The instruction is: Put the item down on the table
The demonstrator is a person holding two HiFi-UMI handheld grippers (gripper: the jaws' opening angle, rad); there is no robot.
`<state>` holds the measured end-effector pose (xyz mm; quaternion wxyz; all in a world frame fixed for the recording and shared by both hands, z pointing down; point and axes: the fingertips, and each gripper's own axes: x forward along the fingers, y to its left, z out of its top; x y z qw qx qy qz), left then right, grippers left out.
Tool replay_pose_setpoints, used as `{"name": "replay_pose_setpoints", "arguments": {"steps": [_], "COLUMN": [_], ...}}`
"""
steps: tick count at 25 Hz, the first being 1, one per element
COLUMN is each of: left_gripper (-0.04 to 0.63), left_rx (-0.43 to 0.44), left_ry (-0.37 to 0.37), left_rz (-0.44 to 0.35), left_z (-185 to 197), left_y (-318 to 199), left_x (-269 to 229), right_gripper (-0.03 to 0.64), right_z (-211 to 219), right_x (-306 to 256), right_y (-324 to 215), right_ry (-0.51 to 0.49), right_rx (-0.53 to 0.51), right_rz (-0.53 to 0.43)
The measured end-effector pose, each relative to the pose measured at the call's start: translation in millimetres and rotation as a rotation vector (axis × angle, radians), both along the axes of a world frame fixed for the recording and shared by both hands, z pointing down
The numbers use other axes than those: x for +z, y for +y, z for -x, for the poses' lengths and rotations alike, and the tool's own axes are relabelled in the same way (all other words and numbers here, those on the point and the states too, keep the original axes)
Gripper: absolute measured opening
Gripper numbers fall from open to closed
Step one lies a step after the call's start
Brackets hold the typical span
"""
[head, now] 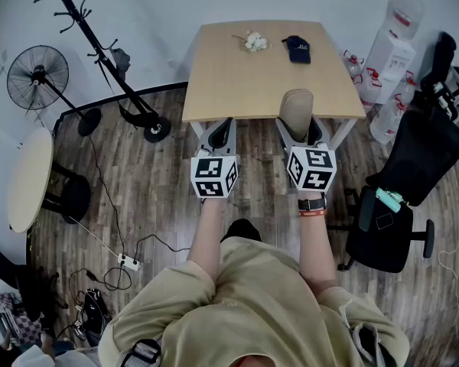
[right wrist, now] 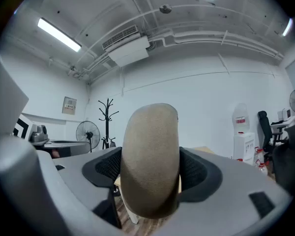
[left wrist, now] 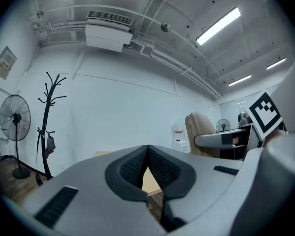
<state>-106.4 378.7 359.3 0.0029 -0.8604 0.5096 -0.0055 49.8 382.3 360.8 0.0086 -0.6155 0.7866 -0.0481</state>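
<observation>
A beige oblong padded item (head: 296, 107) stands upright between the jaws of my right gripper (head: 297, 132), over the near edge of the light wooden table (head: 237, 82). In the right gripper view the item (right wrist: 150, 156) fills the middle, and the black pads press on both its sides, so the right gripper (right wrist: 150, 173) is shut on it. My left gripper (head: 220, 126) hovers beside it at the table's front edge. In the left gripper view its pads meet with nothing between them, so the left gripper (left wrist: 147, 168) is shut.
At the table's far end lie a dark blue cap (head: 297, 48) and a small white bunch (head: 255, 41). A black office chair (head: 413, 167) and water dispenser (head: 390, 52) stand right. A coat stand (head: 99, 48), fan (head: 37, 79) and round side table (head: 27, 178) stand left.
</observation>
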Motion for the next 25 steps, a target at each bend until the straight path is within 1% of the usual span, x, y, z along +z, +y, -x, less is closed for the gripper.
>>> {"name": "replay_pose_setpoints", "arguments": {"steps": [3, 9, 14, 18, 20, 21, 23, 25], "left_gripper": [0.025, 0.025, 0.025, 0.025, 0.025, 0.025, 0.025, 0.025], "left_rx": [-0.006, -0.005, 0.012, 0.029, 0.029, 0.018, -0.014, -0.040], "left_ry": [0.002, 0.000, -0.010, -0.004, -0.021, -0.043, -0.098, -0.118], "left_rz": [0.014, 0.027, 0.039, 0.040, 0.039, 0.041, 0.055, 0.054], "left_z": [-7.4, -23.7, -34.7, -43.6, -46.5, -46.3, -44.3, -41.2], "left_y": [-12.9, -52.0, -98.3, -137.3, -161.8, -174.5, -199.8, -227.5], "left_x": [2.5, 9.6, 18.4, 27.5, 30.9, 33.1, 36.7, 32.2], "right_gripper": [0.364, 0.365, 0.367, 0.367, 0.367, 0.367, 0.367, 0.367], "right_z": [-3.9, -15.2, -18.6, -18.6, -16.2, -14.3, -12.7, -11.8], "right_x": [3.2, 15.6, 17.1, 25.6, 30.0, 32.1, 34.9, 36.6], "right_y": [-10.7, -50.1, -95.0, -134.0, -157.8, -169.2, -191.2, -218.5], "right_ry": [-0.008, -0.028, -0.045, -0.055, -0.061, -0.068, -0.102, -0.150], "right_rx": [-0.006, -0.014, -0.023, -0.028, -0.039, -0.048, -0.059, -0.072], "right_rz": [0.009, 0.035, 0.035, 0.045, 0.060, 0.069, 0.092, 0.135]}}
